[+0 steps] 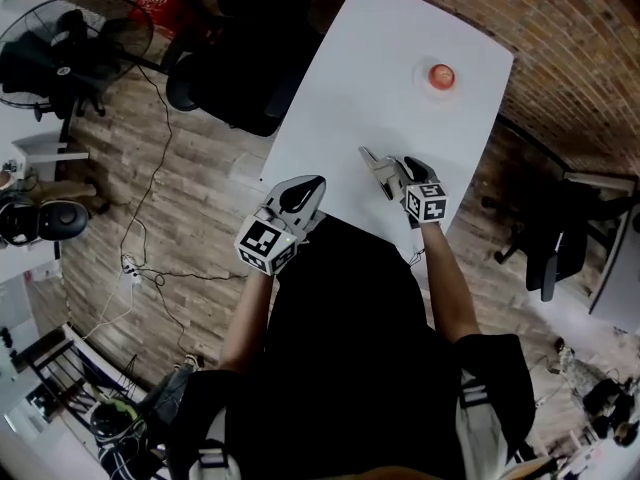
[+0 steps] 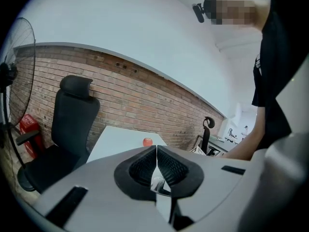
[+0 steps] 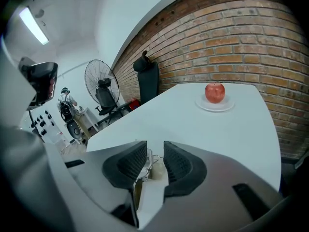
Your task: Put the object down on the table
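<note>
A red apple [image 1: 441, 74] rests on a small white plate [image 1: 441, 90] at the far right of the white table [image 1: 380, 48]. My right gripper [image 1: 386, 171] hovers over the table's near edge, well short of the apple, open with nothing between its pads [image 3: 177, 161]. Straight ahead in the right gripper view are the apple [image 3: 215, 92] and its plate [image 3: 215, 105]. My left gripper [image 1: 306, 192] is at the table's near left corner, its jaws pressed together and empty. The left gripper view shows the shut gripper [image 2: 156, 150] and the distant apple [image 2: 147, 141].
A black office chair [image 1: 235, 68] stands at the table's left side, with a floor fan [image 1: 75, 43] and a red crate [image 1: 165, 13] beyond it. Another chair [image 1: 545, 253] is on the right. Cables [image 1: 140, 268] run over the wooden floor. A brick wall [image 3: 251, 47] backs the table.
</note>
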`<state>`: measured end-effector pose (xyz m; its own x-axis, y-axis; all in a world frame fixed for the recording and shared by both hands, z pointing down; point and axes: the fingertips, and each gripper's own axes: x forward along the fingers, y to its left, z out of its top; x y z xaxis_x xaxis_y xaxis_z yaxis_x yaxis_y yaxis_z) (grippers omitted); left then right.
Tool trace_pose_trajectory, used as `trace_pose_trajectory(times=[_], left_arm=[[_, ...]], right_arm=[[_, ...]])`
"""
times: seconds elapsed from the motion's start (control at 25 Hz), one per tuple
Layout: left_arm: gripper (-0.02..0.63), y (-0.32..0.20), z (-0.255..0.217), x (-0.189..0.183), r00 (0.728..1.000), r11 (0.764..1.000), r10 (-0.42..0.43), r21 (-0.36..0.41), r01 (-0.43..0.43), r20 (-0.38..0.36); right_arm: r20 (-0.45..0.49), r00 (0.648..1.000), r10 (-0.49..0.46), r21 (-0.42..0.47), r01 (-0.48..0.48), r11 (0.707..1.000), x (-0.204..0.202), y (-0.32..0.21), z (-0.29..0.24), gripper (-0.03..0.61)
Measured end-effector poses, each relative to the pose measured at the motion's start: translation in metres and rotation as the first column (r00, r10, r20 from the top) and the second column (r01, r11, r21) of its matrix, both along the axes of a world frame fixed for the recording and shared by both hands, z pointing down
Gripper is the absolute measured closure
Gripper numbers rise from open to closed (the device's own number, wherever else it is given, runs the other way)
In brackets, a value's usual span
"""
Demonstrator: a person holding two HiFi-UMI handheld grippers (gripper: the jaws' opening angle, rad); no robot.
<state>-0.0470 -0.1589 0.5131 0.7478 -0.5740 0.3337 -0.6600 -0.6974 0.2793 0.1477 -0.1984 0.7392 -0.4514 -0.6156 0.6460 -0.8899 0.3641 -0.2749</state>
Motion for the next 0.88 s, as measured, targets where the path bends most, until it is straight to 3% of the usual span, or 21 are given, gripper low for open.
trace_pose_trajectory(times=[0.36, 0.88], left_arm=[[0.592, -0.014, 0.000, 0.016, 0.993, 0.994, 0.111, 0.009, -0.111, -0.035], [0.592, -0.015, 0.012, 0.019, 0.976, 0.978, 0.210, 0.007, -0.210, -0.059]], right_arm=[[-0.027, 0.998, 0.060, 0.041, -0.058, 0.997, 0.016, 0.014, -0.029, 0.580], [-0.059, 0.996, 0.060, 0.094, -0.054, 0.994, -0.002, 0.032, -0.048, 0.580]])
